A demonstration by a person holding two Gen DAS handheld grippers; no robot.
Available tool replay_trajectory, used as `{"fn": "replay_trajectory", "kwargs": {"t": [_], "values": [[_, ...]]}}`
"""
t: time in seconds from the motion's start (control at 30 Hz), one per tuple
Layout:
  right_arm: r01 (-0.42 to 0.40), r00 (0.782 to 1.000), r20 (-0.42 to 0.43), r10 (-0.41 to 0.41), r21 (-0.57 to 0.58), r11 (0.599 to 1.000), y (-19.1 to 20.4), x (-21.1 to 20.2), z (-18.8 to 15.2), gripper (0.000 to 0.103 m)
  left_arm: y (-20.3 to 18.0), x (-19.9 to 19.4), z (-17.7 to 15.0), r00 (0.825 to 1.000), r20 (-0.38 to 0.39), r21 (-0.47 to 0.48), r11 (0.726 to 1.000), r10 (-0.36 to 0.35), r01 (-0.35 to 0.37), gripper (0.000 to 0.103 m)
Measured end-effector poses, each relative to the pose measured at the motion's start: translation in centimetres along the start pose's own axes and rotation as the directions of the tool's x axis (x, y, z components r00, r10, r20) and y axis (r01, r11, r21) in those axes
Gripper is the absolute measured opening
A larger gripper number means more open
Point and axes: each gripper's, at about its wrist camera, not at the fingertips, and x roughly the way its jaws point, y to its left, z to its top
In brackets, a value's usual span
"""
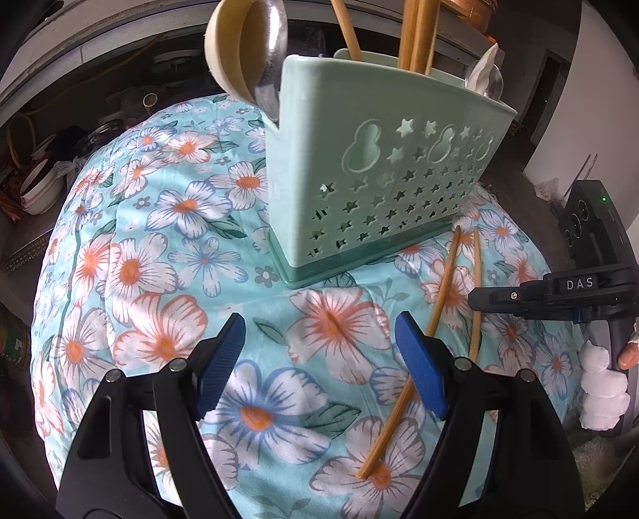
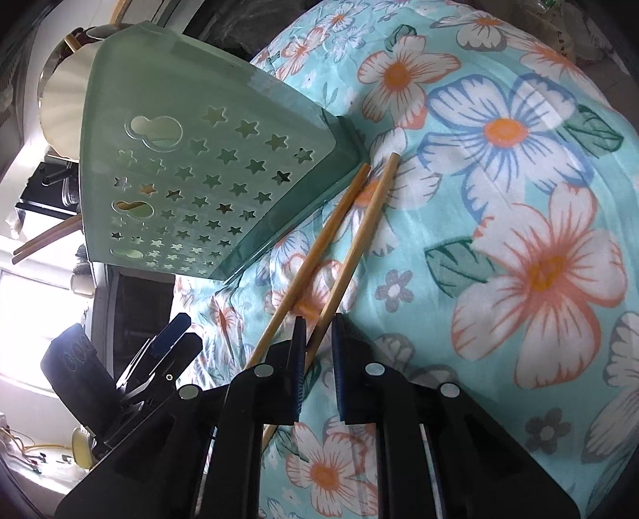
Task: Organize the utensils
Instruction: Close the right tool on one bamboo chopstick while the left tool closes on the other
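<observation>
A mint-green utensil holder point(image 1: 371, 167) with star cutouts stands on the floral cloth point(image 1: 167, 247); it holds a beige ladle point(image 1: 231, 52), a metal spoon point(image 1: 273, 52) and several wooden chopsticks point(image 1: 415, 36). Two loose chopsticks point(image 1: 439, 295) lie on the cloth to its right. My left gripper point(image 1: 319, 355) is open above the cloth, its right finger over the longer chopstick. My right gripper point(image 2: 319, 351) is narrowly open, its fingers around one chopstick point(image 2: 351, 255); the other chopstick point(image 2: 315, 247) lies just left of it. The holder point(image 2: 191, 175) also shows in the right wrist view.
The right gripper's black body point(image 1: 571, 295) reaches in from the right edge of the left wrist view. The left gripper point(image 2: 159, 359) shows at lower left in the right wrist view. Dishes and clutter point(image 1: 40, 175) lie beyond the cloth's left edge.
</observation>
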Motion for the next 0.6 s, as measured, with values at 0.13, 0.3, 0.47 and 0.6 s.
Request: {"fn": "replay_trajectory", "kwargs": {"t": [0.13,0.3,0.47,0.6], "values": [[0.025,1.000,0.015,-0.025,0.011,1.000,-1.1,-1.5,-0.4,0.013,-1.3,0.3,0.0,1.000,-0.013,0.033,0.999,-0.019,0.019,0.073],[0.040,0.999,0.036,-0.041,0.043,0.998,-2.8,-3.3,-0.5,0.013,-3.0,1.1,-0.2,0.998,-0.041,0.083,0.996,-0.040,0.043,0.073],[0.027,0.998,0.048,-0.031,0.066,0.997,-4.4,-4.7,-0.5,0.013,-4.8,2.0,-0.3,0.997,-0.063,0.140,0.988,-0.051,0.059,0.073],[0.016,0.999,0.050,-0.019,0.069,0.998,-4.6,-4.6,-0.5,0.013,-6.4,2.8,-0.2,0.997,-0.076,0.205,0.978,-0.027,0.042,0.070]]}}
